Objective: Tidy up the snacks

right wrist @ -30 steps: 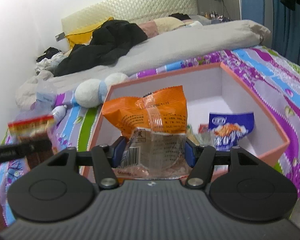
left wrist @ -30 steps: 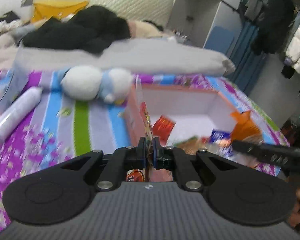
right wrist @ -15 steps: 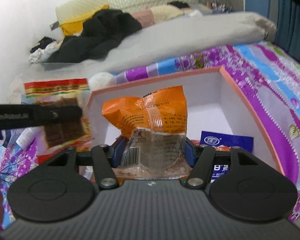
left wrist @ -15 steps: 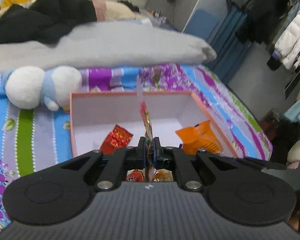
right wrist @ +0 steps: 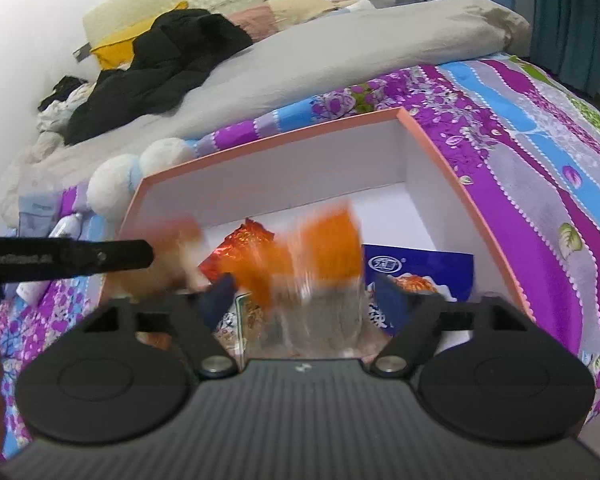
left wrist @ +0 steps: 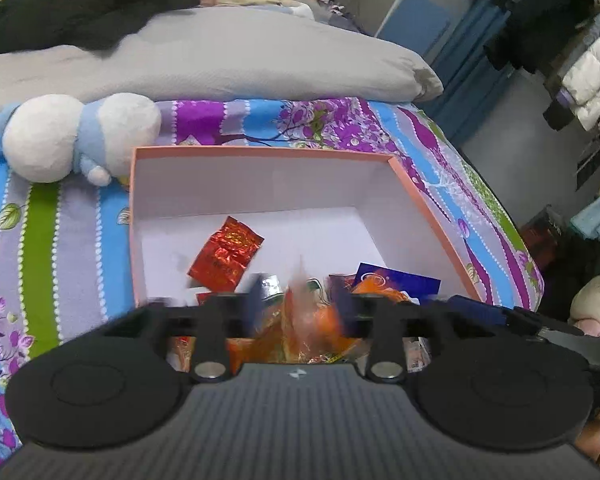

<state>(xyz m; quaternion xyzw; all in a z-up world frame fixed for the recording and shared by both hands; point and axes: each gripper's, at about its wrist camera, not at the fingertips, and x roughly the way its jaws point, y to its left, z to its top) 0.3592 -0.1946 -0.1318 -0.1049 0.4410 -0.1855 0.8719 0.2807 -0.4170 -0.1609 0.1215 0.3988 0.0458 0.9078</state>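
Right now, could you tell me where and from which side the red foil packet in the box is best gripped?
I'd take the red foil packet by its upper crimped edge, coming from above through the open top of the box. It lies flat and apart from the other snacks, and the box walls block any sideways approach.

Left claw [left wrist: 300, 304] fingers smeared by motion blur, jaws opening; the packet [left wrist: 300, 320] between them is a blurred orange-pink streak, print unreadable, contact with pads can't be judged. Right claw [right wrist: 306, 300] same story: jaws opening, orange bag [right wrist: 320, 256] blurred, its clear lower half hides the snacks under it. Pink box [right wrist: 432, 136] near wall is hidden behind both claw bodies; blue packet [right wrist: 420, 264] partly covered.
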